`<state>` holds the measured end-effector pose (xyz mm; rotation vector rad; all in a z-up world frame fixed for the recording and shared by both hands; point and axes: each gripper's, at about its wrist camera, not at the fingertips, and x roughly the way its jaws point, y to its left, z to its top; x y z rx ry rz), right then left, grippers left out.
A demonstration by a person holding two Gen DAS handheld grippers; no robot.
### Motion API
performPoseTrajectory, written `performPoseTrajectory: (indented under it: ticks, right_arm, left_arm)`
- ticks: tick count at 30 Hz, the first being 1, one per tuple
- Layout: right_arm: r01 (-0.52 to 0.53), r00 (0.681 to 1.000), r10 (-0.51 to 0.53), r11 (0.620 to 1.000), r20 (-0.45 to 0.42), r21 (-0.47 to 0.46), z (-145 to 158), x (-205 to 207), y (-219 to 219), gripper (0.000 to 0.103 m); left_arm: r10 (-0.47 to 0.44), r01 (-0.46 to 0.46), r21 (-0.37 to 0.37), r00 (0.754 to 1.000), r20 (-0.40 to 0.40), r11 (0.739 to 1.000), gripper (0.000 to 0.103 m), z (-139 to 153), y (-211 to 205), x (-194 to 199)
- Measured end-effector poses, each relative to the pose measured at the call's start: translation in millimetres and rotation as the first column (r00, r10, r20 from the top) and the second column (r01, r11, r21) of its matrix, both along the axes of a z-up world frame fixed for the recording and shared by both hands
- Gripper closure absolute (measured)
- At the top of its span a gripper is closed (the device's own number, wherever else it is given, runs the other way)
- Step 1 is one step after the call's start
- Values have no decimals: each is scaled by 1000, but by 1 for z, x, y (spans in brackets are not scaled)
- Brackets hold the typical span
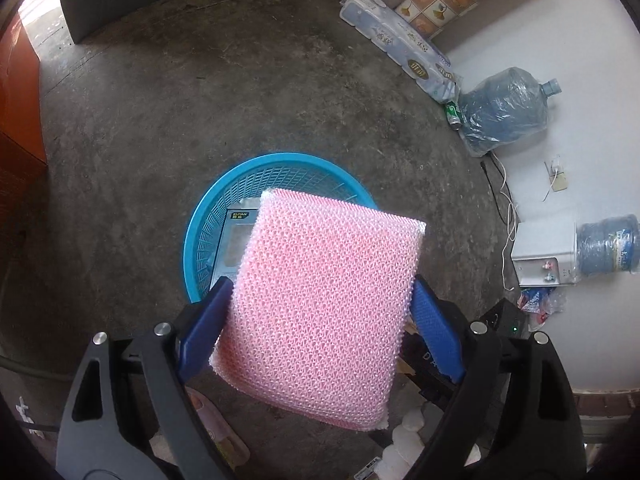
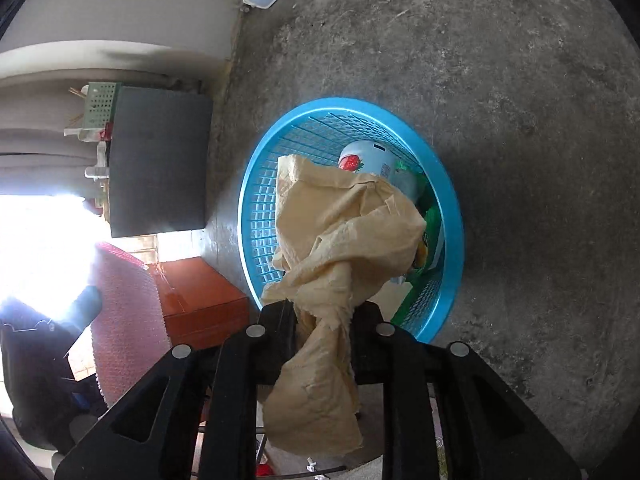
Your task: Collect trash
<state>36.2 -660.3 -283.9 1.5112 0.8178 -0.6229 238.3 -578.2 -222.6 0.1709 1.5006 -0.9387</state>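
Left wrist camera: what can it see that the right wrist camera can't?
Only the left view shows the water jugs, the dispenser and the left gripper clamping the pink sponge.

Only the right view shows the right gripper pinching the tan paper, the strawberry carton in the basket, and the dark box.

Both show the blue basket on the concrete floor.

A pink sponge (image 1: 320, 312) is showing a netted weave between blue pads (image 1: 436, 328). The basket (image 2: 452, 216) is gleaming turquoise (gridded walls), a tan paper (image 2: 344, 232) is hanging over it, and the floor (image 1: 200, 100) is looking mottled grey.
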Motion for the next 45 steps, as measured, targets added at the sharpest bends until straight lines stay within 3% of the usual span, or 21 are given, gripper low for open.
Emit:
performPoseTrajectory:
  ticks: [3, 7, 13, 17, 22, 28, 31, 35, 38, 41, 42, 45]
  right_arm:
    - [-12, 999, 11, 1000, -45, -25, -8, 9, -2, 54]
    - [-24, 999, 21, 997, -40, -72, -8, 10, -8, 44]
    - [-65, 997, 60, 988, -39, -139, 6, 7, -12, 38]
    - [-123, 990, 110, 980, -91, -155, 11, 9, -15, 36]
    - [-221, 968, 193, 957, -158, -189, 25, 4, -15, 36]
    - [-272, 961, 253, 933, -110, -235, 58, -17, -8, 36]
    - [-266, 964, 254, 914, -77, -308, 90, -33, 2, 36]
    - [-287, 953, 299, 850, -45, -441, 147, -50, 41, 36]
    - [-327, 927, 373, 767, -31, -553, 195, -60, 87, 36]
    - [-358, 896, 442, 653, -49, -667, 245, -67, 141, 35]
    - [-358, 890, 452, 611, -61, -706, 261, -69, 159, 28]
    - [-353, 872, 477, 454, -112, -818, 305, -74, 215, 20]
  left_arm:
    - [4, -4, -28, 1000, 2, 1000, 17, 2, -5, 2]
    - [59, -60, -63, 998, -22, 996, 14, 5, -3, 9]
    - [58, -61, -90, 998, -35, 994, 14, 17, 1, 7]
    - [27, -29, -121, 999, -17, 992, 14, 46, 19, 5]
    - [-13, 22, -162, 998, 59, 987, 14, 104, 68, 7]
    - [27, 5, -206, 988, 152, 979, 14, 166, 160, 18]
    - [78, -30, -240, 978, 193, 970, 14, 190, 212, 19]
    - [142, -53, -271, 937, 321, 961, 14, 220, 279, 0]
    - [191, -71, -291, 893, 407, 954, 14, 235, 324, -26]
    - [258, -109, -343, 866, 428, 933, 14, 247, 368, -53]
    - [288, -128, -367, 858, 424, 921, 14, 250, 381, -62]
    - [385, -185, -451, 829, 406, 873, 13, 256, 420, -86]
